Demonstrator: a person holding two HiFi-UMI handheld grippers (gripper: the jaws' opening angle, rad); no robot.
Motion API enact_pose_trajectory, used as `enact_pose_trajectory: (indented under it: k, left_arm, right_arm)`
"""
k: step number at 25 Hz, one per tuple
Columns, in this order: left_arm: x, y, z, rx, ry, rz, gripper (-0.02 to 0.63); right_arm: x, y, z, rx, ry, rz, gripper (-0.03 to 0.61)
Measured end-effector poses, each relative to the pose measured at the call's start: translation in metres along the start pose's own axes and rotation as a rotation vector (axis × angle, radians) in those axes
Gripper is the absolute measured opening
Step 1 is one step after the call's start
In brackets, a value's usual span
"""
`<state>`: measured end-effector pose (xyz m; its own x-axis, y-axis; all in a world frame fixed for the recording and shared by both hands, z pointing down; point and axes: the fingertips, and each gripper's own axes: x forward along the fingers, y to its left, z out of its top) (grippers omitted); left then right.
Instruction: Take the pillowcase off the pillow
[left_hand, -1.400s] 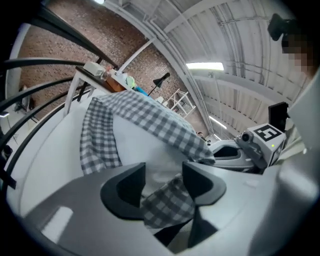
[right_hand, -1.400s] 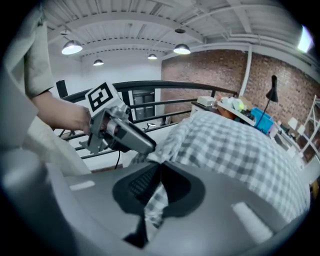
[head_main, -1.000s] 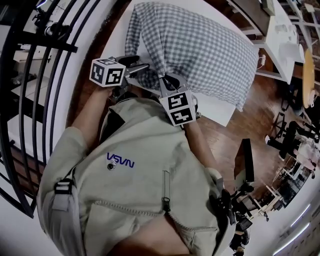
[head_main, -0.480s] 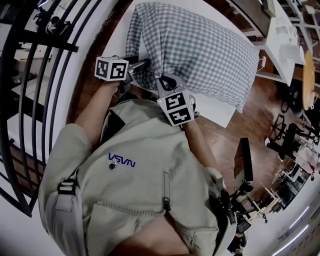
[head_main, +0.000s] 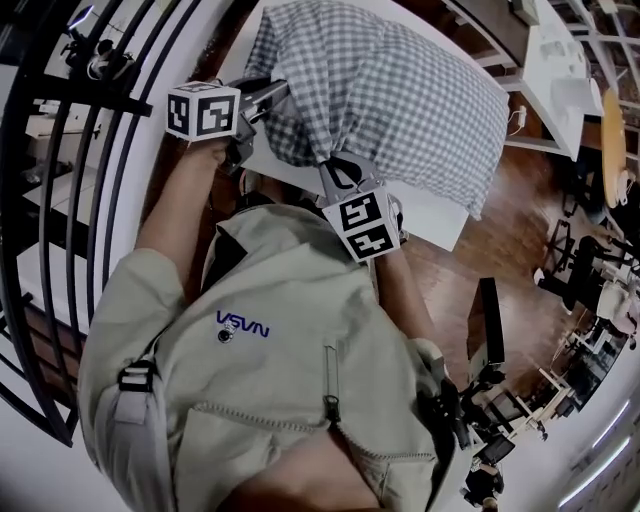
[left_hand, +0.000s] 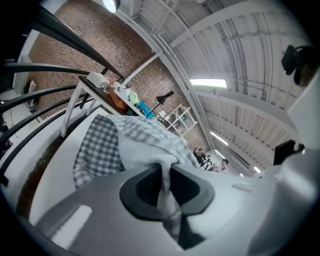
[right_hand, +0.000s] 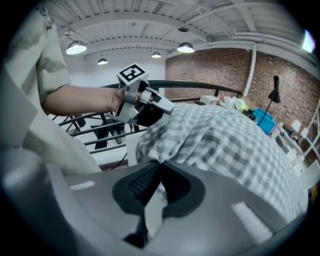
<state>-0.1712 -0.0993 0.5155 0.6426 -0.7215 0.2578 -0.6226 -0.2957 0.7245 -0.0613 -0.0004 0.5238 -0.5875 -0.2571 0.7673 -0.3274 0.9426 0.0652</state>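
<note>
**Both tools pinched on the near end of the pillowcase**

The left tool has just been closing its jaws. In the left gripper view they now stand almost together on a thin fold of cloth, pale at the top and checked lower down. That fold appears to belong to the pillowcase, though whether some of the pillow's own cover is caught with it cannot be told.

The right tool is likewise clamped. Its jaws meet on a narrow fold of the checked fabric, which spreads away beyond them.

In the head view, the left tool bites the near left corner of the bundle and points nearly level. The right tool grips the near edge just beside it and angles down. Both are close together at the same end, near the person's chest.

From there the pillow, still wholly inside the pillowcase, stretches away from the person on the white table. Its long axis runs from the tools toward the upper right of the head view.

The coming move seems to turn on that axis. The whole bulk lies beyond both tools, so the case likely has to be drawn back toward the person along the pillow's length. The right tool sits closer to the pillow's middle line, and the left holds the corner. With neither tool on the far end, the pillow may simply slide along with the case.
</note>
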Motion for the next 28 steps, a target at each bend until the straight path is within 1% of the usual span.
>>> enact_pose_trajectory:
  k: [3,6,8,9,10,12,13,14,15,16,17,18,19,20,23,24,25,26,27,28]
  left_arm:
    - [-0.007,0.005,0.015,-0.065,-0.049,-0.004,0.029]
    - [-0.012,0.011,0.019,-0.120,-0.081,-0.009,0.029]
    - [-0.013,0.015,0.011,-0.152,-0.080,-0.007,0.029]
    - [-0.012,0.016,0.004,-0.172,-0.075,-0.010,0.029]
    - [-0.010,0.017,-0.004,-0.194,-0.070,-0.018,0.030]
    - [-0.004,0.016,-0.018,-0.242,-0.067,-0.046,0.035]
    - [-0.001,0.015,-0.026,-0.260,-0.066,-0.061,0.040]
    - [0.001,0.014,-0.033,-0.273,-0.061,-0.073,0.061]
    - [0.002,0.014,-0.040,-0.284,-0.057,-0.080,0.084]
    - [0.001,0.014,-0.046,-0.295,-0.057,-0.083,0.143]
    - [-0.002,0.014,-0.051,-0.305,-0.059,-0.083,0.188]
    - [-0.007,0.014,-0.056,-0.309,-0.058,-0.083,0.219]
    - [-0.012,0.013,-0.061,-0.306,-0.049,-0.083,0.247]
    - [-0.015,0.011,-0.067,-0.297,-0.028,-0.083,0.259]
    - [-0.014,0.003,-0.089,-0.259,0.068,-0.074,0.265]
    - [-0.012,0.001,-0.094,-0.249,0.093,-0.064,0.264]
    - [-0.009,0.000,-0.097,-0.240,0.108,-0.048,0.219]
    - [-0.007,-0.001,-0.096,-0.234,0.110,-0.028,0.132]
    - [-0.007,-0.001,-0.093,-0.231,0.102,-0.009,0.029]
    - [-0.007,-0.002,-0.087,-0.232,0.086,0.000,0.024]
  right_arm:
    - [-0.013,-0.026,-0.018,-0.032,0.068,-0.086,0.009]
    - [-0.020,-0.054,-0.045,-0.040,0.154,-0.168,0.008]
    - [-0.019,-0.066,-0.061,-0.037,0.207,-0.193,0.009]
    - [-0.015,-0.067,-0.066,-0.028,0.217,-0.188,0.009]
    - [-0.010,-0.065,-0.068,-0.013,0.215,-0.176,0.009]
    - [0.001,-0.056,-0.063,0.041,0.171,-0.139,0.011]
    - [0.005,-0.048,-0.058,0.089,0.133,-0.109,0.012]
    - [0.008,-0.039,-0.052,0.148,0.093,-0.069,0.019]
    - [0.011,-0.029,-0.046,0.213,0.053,-0.022,0.039]
    - [0.012,-0.018,-0.039,0.278,0.019,0.030,0.072]
    - [0.013,-0.007,-0.033,0.339,-0.007,0.080,0.098]
    - [0.013,0.003,-0.028,0.389,-0.024,0.128,0.109]
    - [0.013,0.012,-0.026,0.426,-0.029,0.170,0.125]
    - [0.014,0.019,-0.026,0.446,-0.023,0.204,0.136]
    - [0.024,0.029,-0.029,0.469,0.025,0.269,0.178]
    - [0.030,0.030,-0.031,0.474,0.045,0.280,0.186]
    - [0.036,0.032,-0.033,0.473,0.067,0.280,0.187]
    - [0.043,0.034,-0.036,0.461,0.094,0.271,0.186]
    - [0.049,0.037,-0.039,0.435,0.122,0.252,0.184]
    - [0.054,0.040,-0.041,0.399,0.144,0.231,0.141]
